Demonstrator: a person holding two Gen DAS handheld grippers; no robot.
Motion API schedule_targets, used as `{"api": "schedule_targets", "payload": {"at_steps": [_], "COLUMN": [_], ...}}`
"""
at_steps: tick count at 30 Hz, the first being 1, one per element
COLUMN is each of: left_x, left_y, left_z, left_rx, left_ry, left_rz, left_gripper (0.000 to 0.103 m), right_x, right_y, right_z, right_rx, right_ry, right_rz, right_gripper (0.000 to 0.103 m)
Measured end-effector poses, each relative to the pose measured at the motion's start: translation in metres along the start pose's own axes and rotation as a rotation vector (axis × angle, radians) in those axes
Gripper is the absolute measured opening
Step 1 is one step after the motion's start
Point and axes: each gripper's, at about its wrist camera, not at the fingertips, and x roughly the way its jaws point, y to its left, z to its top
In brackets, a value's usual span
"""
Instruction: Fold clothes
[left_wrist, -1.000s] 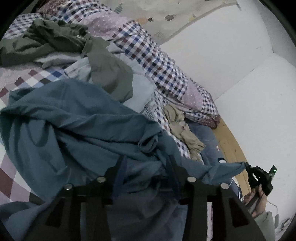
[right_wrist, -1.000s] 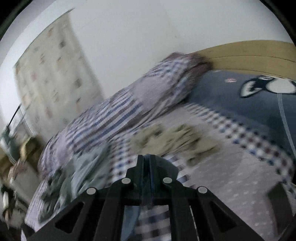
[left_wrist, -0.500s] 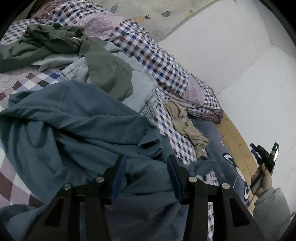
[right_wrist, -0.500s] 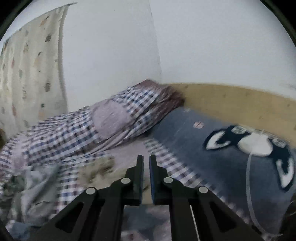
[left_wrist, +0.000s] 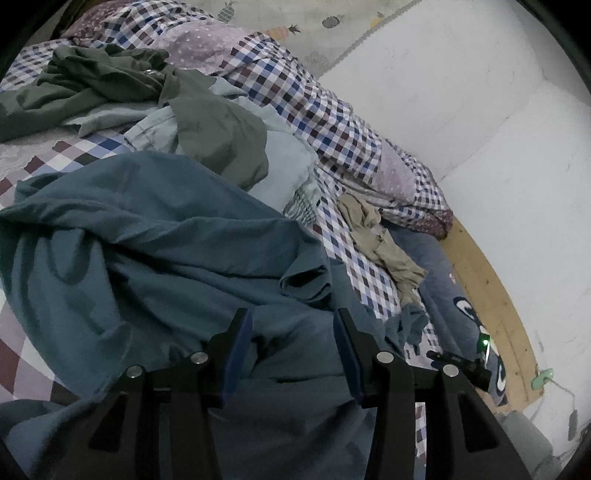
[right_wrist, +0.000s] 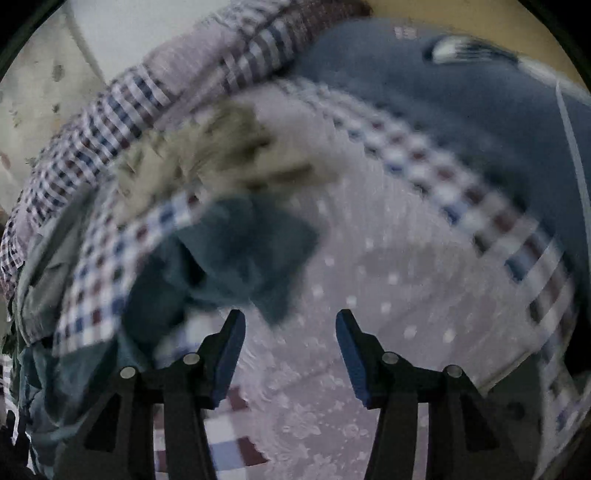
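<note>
1 blue garment (left_wrist: 155, 258) lies crumpled on the checked bedspread (left_wrist: 340, 236), beside 1 green (left_wrist: 218, 140), 1 pale blue (left_wrist: 284, 162) and 1 beige piece (left_wrist: 376, 240). Left gripper (left_wrist: 291, 343) half-open over its folds, grip unclear. Right gripper (right_wrist: 290, 343), blurred, opening, empty.

Teal-blue garment (left_wrist: 155, 258) lies crumpled across the near bed, one corner (right_wrist: 251, 251) trailing right. Far left: olive garment (left_wrist: 218, 136) heaped on pale blue clothing (left_wrist: 284, 162). Beige garment (left_wrist: 376, 240) bunched far right.
</note>
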Motion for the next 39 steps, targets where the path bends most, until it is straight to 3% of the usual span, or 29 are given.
{"api": "schedule_targets", "payload": {"at_steps": [6,10,11,12,14,18,21,23,25,28,33,37,39], "left_x": [0.006,0.008,0.009,0.009,0.009,0.010,0.010,0.010,0.009,0.009,0.008,0.006,0.004], "left_y": [-0.001,0.002,0.002,0.002,0.002,0.001,0.000,0.000,0.000,0.000,-0.001,-0.003,-0.005], "left_z": [-0.002,-0.004,-0.004,-0.004,-0.005,-0.006,-0.006,-0.006,-0.006,-0.007,-0.007,-0.007,-0.008], "left_rx": [0.026,0.030,0.032,0.034,0.036,0.041,0.043,0.041,0.039,0.037,0.032,0.032,0.031], "left_ry": [0.013,0.015,0.016,0.016,0.016,0.020,0.021,0.021,0.022,0.023,0.029,0.023,0.017], "left_rz": [0.026,0.040,0.043,0.044,0.045,0.043,0.043,0.043,0.043,0.043,0.041,0.030,0.025], "left_gripper": [0.049,0.049,0.049,0.049,0.049,0.049,0.049,0.049,0.049,0.049,0.049,0.061,0.065], "right_x": [0.034,0.050,0.052,0.052,0.049,0.011,-0.037,-0.060,-0.068,-0.064,-0.051,-0.058,-0.064], "right_y": [0.029,0.042,0.042,0.041,0.037,-0.003,-0.051,-0.082,-0.106,-0.107,-0.078,-0.045,-0.026], "right_z": [-0.012,-0.012,-0.012,-0.011,-0.007,0.019,0.028,0.026,0.019,-0.001,-0.048,-0.103,-0.129], "right_rx": [-0.236,-0.317,-0.328,-0.332,-0.336,-0.226,-0.028,0.112,0.193,0.179,0.180,0.193,0.155], "right_ry": [0.021,0.008,0.003,-0.006,-0.037,-0.204,-0.370,-0.394,-0.359,-0.296,-0.245,-0.213,-0.203], "right_rz": [-0.056,-0.068,-0.067,-0.081,-0.148,-0.344,-0.531,-0.580,-0.548,-0.470,-0.360,-0.190,-0.123], "right_gripper": [0.053,0.049,0.036,0.009,0.004,0.004,0.004,0.005,0.007,0.007,0.013,0.017,0.027]}}
